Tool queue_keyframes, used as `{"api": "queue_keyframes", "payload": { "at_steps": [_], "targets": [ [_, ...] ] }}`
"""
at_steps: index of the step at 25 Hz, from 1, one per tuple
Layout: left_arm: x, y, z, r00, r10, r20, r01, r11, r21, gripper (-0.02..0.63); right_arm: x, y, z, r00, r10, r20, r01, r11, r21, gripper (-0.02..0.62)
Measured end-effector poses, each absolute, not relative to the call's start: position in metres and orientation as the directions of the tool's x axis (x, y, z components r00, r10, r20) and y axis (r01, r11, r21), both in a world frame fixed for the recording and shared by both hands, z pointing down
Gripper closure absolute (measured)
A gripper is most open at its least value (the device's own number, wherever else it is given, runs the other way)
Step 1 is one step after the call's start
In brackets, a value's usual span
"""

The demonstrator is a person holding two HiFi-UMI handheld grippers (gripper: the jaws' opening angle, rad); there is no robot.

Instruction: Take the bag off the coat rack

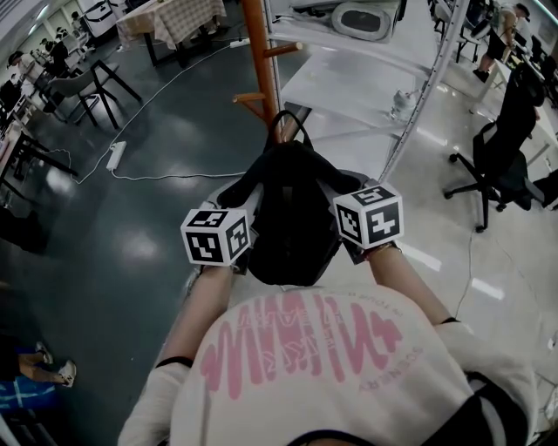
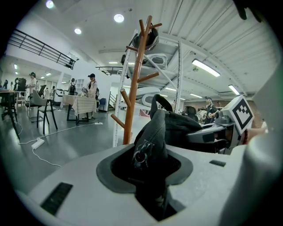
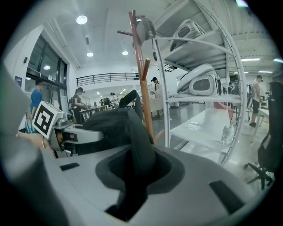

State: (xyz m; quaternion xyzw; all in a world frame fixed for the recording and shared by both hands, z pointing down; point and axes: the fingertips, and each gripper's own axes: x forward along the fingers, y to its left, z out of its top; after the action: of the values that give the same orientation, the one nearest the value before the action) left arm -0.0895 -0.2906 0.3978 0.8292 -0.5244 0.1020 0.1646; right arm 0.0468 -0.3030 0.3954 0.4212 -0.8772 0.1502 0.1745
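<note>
1. The path ahead was blocked by the coat rack (image 1: 258, 52), just beyond the bag (image 1: 292, 213).
2. The right was closed off by a shelf frame (image 1: 340, 83) and an office chair (image 1: 490, 170).
3. Open floor (image 1: 131, 248) was left leftward, interrupted by a power strip (image 1: 116, 154).

We note the wooden coat rack (image 1: 259, 52) upright, with one peg (image 1: 248, 98) low on its left side. Just on the near side of the rack, a black bag (image 1: 292, 218) sits between the left gripper (image 1: 237, 200) and the right gripper (image 1: 344, 187), each meeting one flank of it. The bag's handle loop (image 1: 288, 126) stands up toward the rack's pole; contact there unclear. Right of the rack is a white shelf unit (image 1: 349, 78), and well beyond it a black office chair (image 1: 488, 174). Left of the rack, a white power strip (image 1: 116, 154) with its cable lies on the dark floor (image 1: 131, 253). Beyond the rack to the left stands a table under checked cloth (image 1: 170, 17).
</note>
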Motion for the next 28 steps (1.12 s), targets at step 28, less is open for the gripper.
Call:
{"api": "queue_keyframes", "payload": {
  "at_steps": [28],
  "targets": [
    [-0.089, -0.295, 0.417, 0.401, -0.837, 0.372, -0.916, -0.358, 0.18, 0.479, 0.045, -0.314, 0.415, -0.597, -0.652, 0.468, -0.773, 0.624, -0.116, 0.522]
  ]
}}
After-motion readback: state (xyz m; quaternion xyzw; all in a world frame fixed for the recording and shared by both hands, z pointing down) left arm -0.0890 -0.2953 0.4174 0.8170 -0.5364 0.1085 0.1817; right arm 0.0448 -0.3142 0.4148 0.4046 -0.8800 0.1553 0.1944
